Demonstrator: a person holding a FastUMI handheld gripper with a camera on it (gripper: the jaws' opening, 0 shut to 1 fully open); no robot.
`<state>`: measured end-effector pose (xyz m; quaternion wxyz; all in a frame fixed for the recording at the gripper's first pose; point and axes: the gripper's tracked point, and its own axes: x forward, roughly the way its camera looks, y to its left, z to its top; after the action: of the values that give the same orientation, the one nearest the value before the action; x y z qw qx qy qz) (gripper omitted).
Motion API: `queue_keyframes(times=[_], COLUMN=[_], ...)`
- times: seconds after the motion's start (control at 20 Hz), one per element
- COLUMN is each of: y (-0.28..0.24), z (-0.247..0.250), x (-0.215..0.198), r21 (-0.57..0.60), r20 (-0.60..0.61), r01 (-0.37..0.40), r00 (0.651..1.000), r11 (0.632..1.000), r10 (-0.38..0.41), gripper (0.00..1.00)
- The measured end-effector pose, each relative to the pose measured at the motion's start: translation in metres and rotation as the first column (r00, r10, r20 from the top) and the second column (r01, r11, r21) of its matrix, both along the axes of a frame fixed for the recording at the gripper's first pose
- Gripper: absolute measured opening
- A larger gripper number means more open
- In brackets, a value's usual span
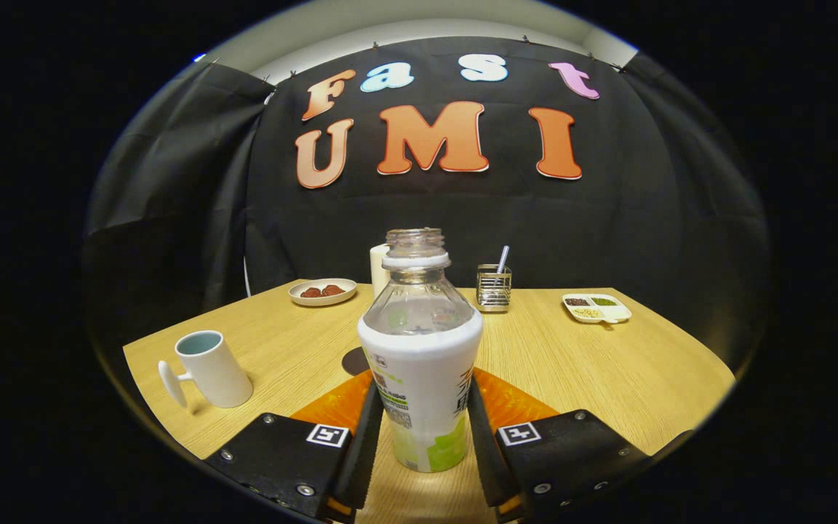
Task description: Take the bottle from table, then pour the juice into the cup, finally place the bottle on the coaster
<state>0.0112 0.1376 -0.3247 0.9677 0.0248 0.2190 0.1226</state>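
The gripper (423, 429) is seen closed on 1 plastic bottle (421, 349), with both fingers (364, 437) pressed against the lower sides of its white and green label. The bottle is held upright and uncapped, its clear shoulder and threaded neck left bare above the label. Small print is carried on the label, but it cannot be made out. Whether the bottle's base rests on the table cannot be told.

The surface is a light wood-grain table (608, 371), and the booth is closed in by black cloth (172, 182) behind it. Just behind the bottle, at its lower left, the edge of 1 dark round coaster (355, 361) is seen lying flat on the wood. To the left of the bottle, well apart from it, 1 white cup (209, 367) with a pale blue inside is stood upright, its handle turned away from the bottle.

Farther back, left of the bottle, 1 shallow plate (322, 292) with 2 dark red pieces is set. Directly behind the bottle's neck, part of 1 white cylinder (377, 268) is seen. To the right of the bottle, 1 small wire holder (494, 288) with 1 striped straw is stood. Farther right of the bottle, 1 white divided dish (597, 308) with 3 compartments of seeds or grains is placed.
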Motion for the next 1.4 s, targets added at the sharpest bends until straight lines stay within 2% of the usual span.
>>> queue_keyframes(times=[0.2, 0.4, 0.75, 0.95, 1.15, 1.4], y=[0.006, 0.013, 0.042, 0.057, 0.080, 0.109], z=[0.021, 0.039, 0.059, 0.061, 0.066, 0.061], x=[0.004, 0.012, 0.020, 0.027, 0.028, 0.032], r21=[-0.070, -0.188, -0.425, -0.567, -0.707, -0.824], r20=[0.069, 0.135, 0.223, 0.250, 0.287, 0.285], r01=[-0.007, -0.012, -0.021, -0.024, -0.011, -0.009], r00=[0.998, 0.990, 0.967, 0.947, 0.909, 0.857], r11=[0.998, 0.982, 0.905, 0.823, 0.707, 0.567], r10=[0.011, 0.038, 0.127, 0.200, 0.301, 0.428], gripper=[0.57, 0.57, 0.57, 0.57, 0.57, 0.57])
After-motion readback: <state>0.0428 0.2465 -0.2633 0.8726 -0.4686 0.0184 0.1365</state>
